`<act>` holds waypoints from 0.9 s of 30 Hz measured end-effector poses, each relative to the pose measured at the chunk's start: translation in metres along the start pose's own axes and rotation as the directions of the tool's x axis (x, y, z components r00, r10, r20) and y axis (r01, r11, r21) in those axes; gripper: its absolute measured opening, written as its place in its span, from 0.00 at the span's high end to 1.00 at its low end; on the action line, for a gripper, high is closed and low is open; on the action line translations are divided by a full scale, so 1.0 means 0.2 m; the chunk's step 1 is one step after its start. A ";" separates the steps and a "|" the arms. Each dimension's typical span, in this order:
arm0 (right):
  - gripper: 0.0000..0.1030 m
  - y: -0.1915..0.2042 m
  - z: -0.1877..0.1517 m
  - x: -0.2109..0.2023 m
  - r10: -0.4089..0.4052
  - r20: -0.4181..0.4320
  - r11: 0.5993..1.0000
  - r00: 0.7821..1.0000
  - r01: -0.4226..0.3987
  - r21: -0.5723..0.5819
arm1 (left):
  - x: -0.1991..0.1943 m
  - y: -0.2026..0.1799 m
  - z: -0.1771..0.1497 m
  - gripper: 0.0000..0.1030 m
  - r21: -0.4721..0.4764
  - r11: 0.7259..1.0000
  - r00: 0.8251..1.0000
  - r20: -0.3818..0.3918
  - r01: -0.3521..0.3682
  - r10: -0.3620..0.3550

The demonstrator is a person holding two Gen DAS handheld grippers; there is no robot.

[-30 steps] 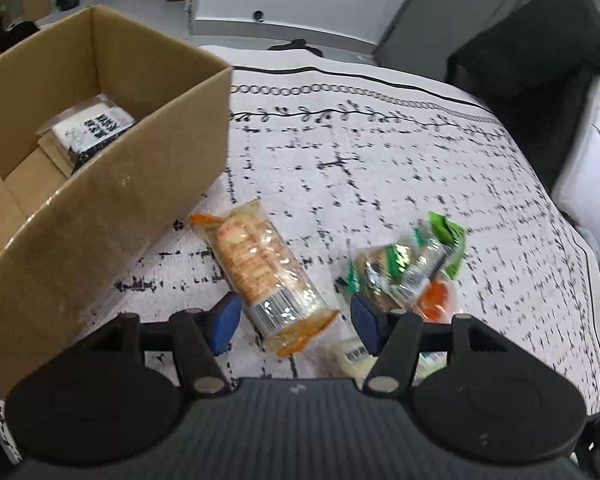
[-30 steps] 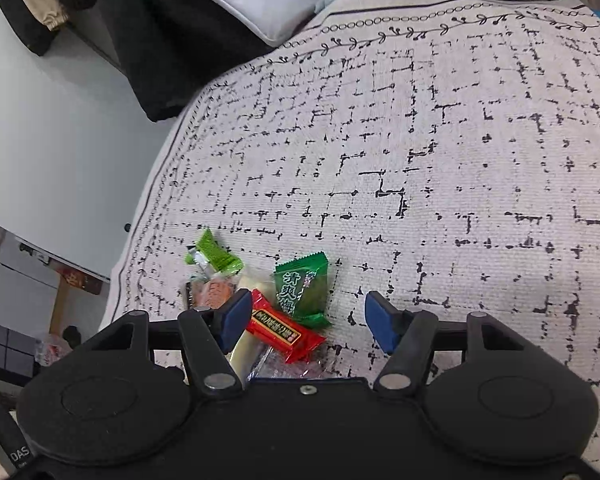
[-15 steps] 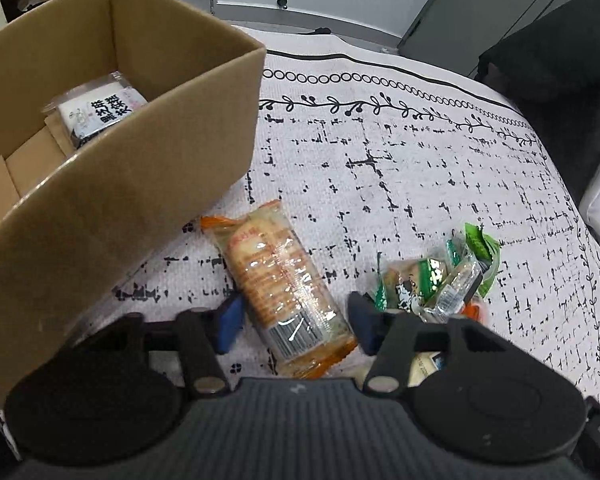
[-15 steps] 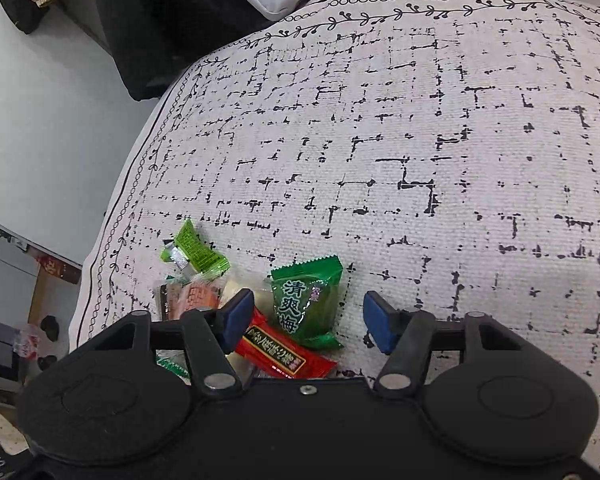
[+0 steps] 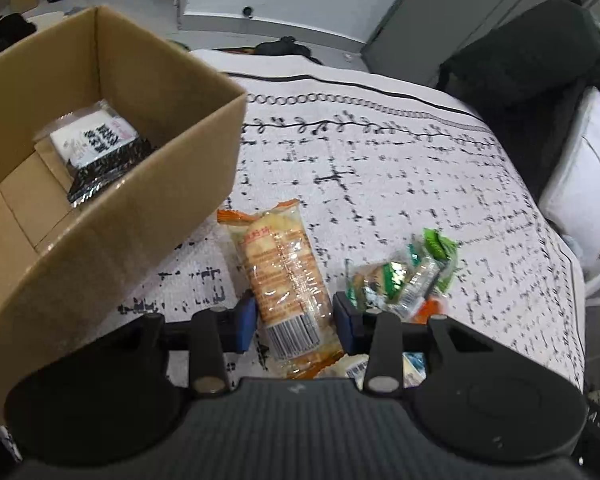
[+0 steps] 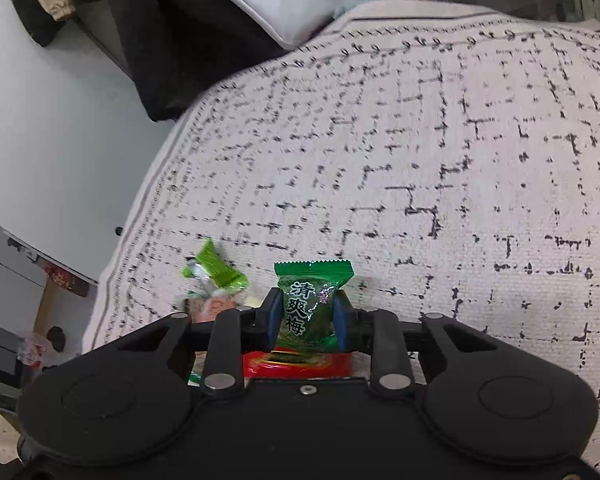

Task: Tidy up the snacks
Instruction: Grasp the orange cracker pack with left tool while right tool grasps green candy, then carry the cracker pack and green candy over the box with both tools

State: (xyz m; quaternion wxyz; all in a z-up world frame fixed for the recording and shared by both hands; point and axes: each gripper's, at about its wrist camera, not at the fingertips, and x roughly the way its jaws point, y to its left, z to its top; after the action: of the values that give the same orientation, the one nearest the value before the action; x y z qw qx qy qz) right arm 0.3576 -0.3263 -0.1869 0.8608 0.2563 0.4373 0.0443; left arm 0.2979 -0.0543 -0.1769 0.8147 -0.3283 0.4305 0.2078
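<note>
On the patterned cloth, near its left edge, an open cardboard box holds one black-and-white packet. Just beside the box, the left gripper has been closing around an orange cracker pack. The right gripper, likewise closing, pinches a green plum candy above a red wrapper.

Red packet: mostly hidden under green plum candy and gripper body. Cracker pack: near end cut by gripper housing. Cardboard box: left side off-frame. Bedspread pattern blurred.
</note>
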 end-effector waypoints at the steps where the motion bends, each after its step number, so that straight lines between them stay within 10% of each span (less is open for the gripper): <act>1: 0.75 0.01 0.00 -0.02 0.006 0.004 1.000 1.000 -0.006 -0.004 | -0.02 -0.01 0.00 0.62 0.009 1.000 1.000 0.006 0.007 -0.007; 27: 0.75 0.50 -0.20 -0.32 0.230 0.019 0.946 0.973 -0.219 -0.239 | -0.56 0.13 0.17 0.62 0.116 0.982 0.985 0.073 0.149 -0.158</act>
State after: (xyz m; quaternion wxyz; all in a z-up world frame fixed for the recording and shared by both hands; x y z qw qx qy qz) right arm 0.3028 -0.2432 -0.1123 0.8845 0.2017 0.3767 0.1872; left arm 0.2395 -0.0178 -0.0779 0.8621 -0.3064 0.3808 0.1334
